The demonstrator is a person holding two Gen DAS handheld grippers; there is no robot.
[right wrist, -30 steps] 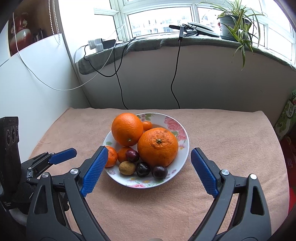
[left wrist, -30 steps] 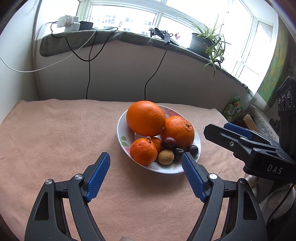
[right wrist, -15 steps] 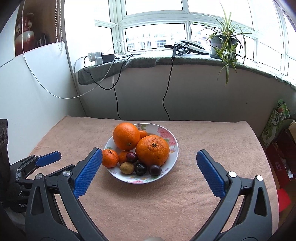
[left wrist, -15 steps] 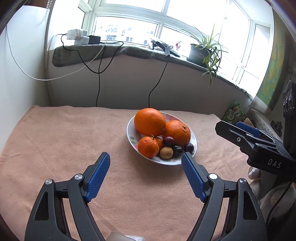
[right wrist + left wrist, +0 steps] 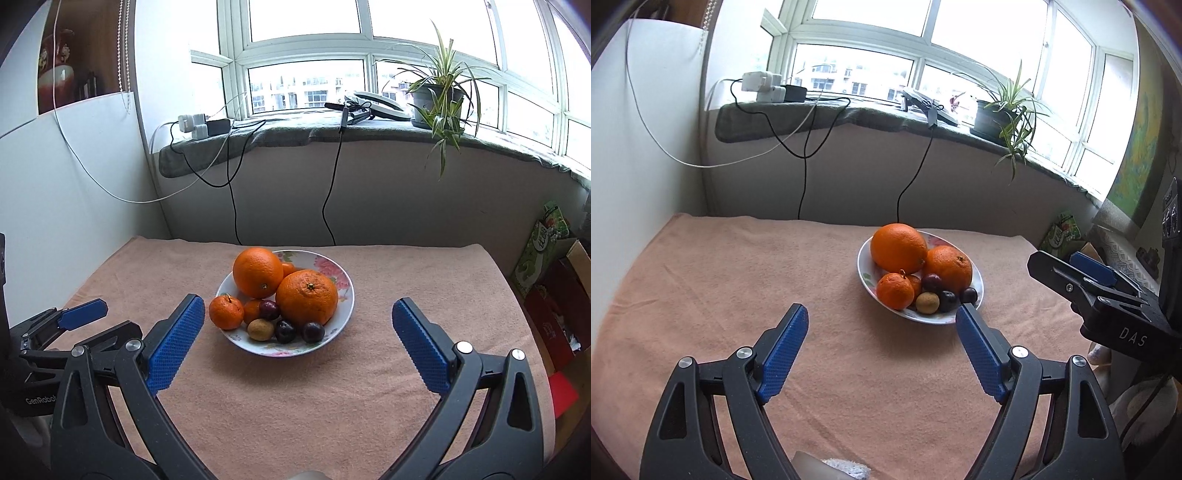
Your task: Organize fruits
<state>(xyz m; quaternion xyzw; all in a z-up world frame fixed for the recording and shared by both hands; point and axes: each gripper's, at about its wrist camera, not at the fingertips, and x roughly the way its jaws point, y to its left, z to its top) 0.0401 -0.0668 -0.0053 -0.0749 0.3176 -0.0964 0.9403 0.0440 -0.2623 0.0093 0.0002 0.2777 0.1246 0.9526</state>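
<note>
A white flowered bowl point(image 5: 866, 271) point(image 5: 345, 291) stands on the pink cloth. It holds two big oranges point(image 5: 898, 247) point(image 5: 306, 297), small mandarins point(image 5: 894, 290) point(image 5: 226, 312), dark plums point(image 5: 285, 331) and a brown kiwi point(image 5: 927, 302) point(image 5: 260, 329). My left gripper point(image 5: 882, 323) is open and empty, well short of the bowl. My right gripper point(image 5: 298, 317) is open and empty, also back from the bowl. Each gripper shows at the edge of the other's view.
The pink cloth point(image 5: 720, 280) covers the table up to a grey wall. Cables point(image 5: 330, 199) hang from the sill, which carries a potted plant point(image 5: 439, 99) and chargers. Boxes point(image 5: 554, 295) stand beyond the table's right edge. A white wall is at the left.
Both grippers have pulled back and up from the bowl, which looks smaller and farther now. Both stay open and empty. The fruit has not moved.
</note>
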